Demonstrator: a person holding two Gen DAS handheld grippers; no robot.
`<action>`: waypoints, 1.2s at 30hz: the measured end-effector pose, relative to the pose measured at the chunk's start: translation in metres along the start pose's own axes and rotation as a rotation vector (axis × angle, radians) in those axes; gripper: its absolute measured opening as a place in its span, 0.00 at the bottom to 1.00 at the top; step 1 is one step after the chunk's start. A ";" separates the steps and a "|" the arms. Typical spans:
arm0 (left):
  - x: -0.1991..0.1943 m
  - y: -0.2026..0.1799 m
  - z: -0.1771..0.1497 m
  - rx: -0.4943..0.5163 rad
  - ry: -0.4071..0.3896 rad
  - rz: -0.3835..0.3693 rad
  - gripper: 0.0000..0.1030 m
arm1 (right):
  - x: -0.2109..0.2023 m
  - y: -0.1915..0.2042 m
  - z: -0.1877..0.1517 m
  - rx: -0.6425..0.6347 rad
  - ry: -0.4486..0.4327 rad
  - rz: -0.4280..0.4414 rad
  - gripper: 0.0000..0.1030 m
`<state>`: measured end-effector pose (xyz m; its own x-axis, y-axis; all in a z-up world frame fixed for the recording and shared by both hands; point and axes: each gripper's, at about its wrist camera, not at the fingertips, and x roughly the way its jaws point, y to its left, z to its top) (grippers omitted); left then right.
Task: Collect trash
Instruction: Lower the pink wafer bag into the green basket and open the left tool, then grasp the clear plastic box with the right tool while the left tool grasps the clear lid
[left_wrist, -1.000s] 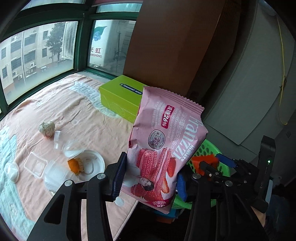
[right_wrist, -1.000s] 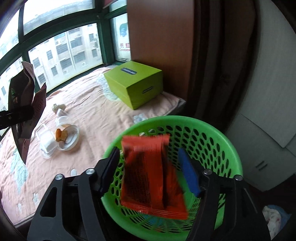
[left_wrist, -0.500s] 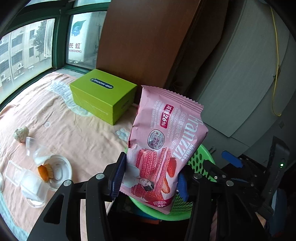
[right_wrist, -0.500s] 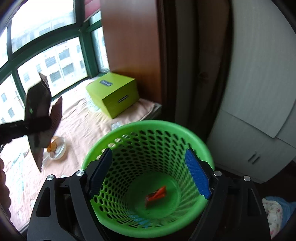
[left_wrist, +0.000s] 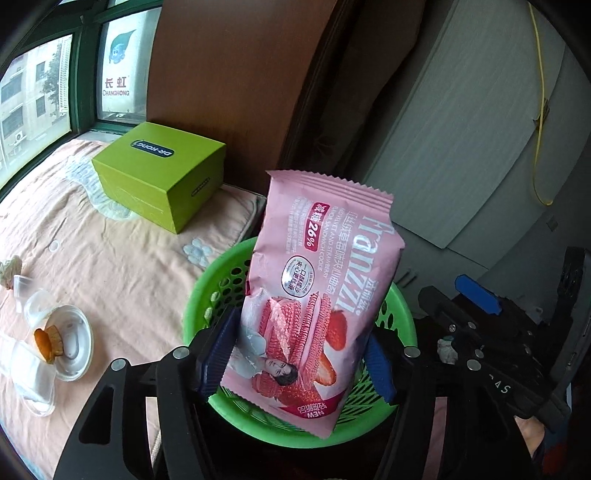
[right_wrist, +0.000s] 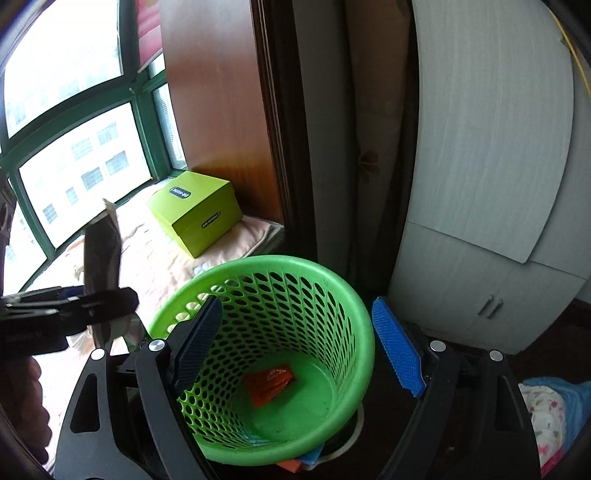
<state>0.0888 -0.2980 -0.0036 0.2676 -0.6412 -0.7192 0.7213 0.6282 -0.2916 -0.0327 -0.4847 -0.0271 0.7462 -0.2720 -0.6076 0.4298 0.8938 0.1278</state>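
A pink cookie bag (left_wrist: 317, 295) stands upright between the blue pads of my left gripper (left_wrist: 297, 358), right above the green perforated basket (left_wrist: 199, 291). The left jaws are opening, and both pads still touch the bag's lower sides. In the right wrist view the bag (right_wrist: 101, 266) shows edge-on at the left. My right gripper (right_wrist: 295, 332) is open and empty over the basket (right_wrist: 258, 263). An orange wrapper (right_wrist: 271, 382) lies on the basket's bottom.
A lime-green box (left_wrist: 159, 173) sits on the peach bedspread (left_wrist: 110, 266) by the window. Clear plastic lids and a dish with orange scraps (left_wrist: 70, 343) lie at the left. A grey cabinet (right_wrist: 480, 221) and a dark curtain stand behind the basket.
My right gripper opened and the orange wrapper dropped into the basket. My left gripper carried the pink bag from over the bed to above the basket, and its jaws widened.
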 end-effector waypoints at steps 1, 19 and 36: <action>0.001 -0.001 -0.001 -0.001 0.004 -0.002 0.63 | -0.001 -0.001 0.000 0.002 -0.002 -0.001 0.80; -0.024 0.033 -0.019 -0.089 -0.031 0.072 0.83 | -0.002 0.022 0.003 -0.026 0.001 0.055 0.83; -0.093 0.170 -0.063 -0.355 -0.101 0.312 0.83 | 0.018 0.107 -0.003 -0.167 0.056 0.207 0.84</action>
<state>0.1460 -0.1033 -0.0260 0.5097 -0.4267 -0.7471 0.3390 0.8977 -0.2815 0.0257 -0.3927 -0.0269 0.7782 -0.0615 -0.6250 0.1780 0.9760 0.1255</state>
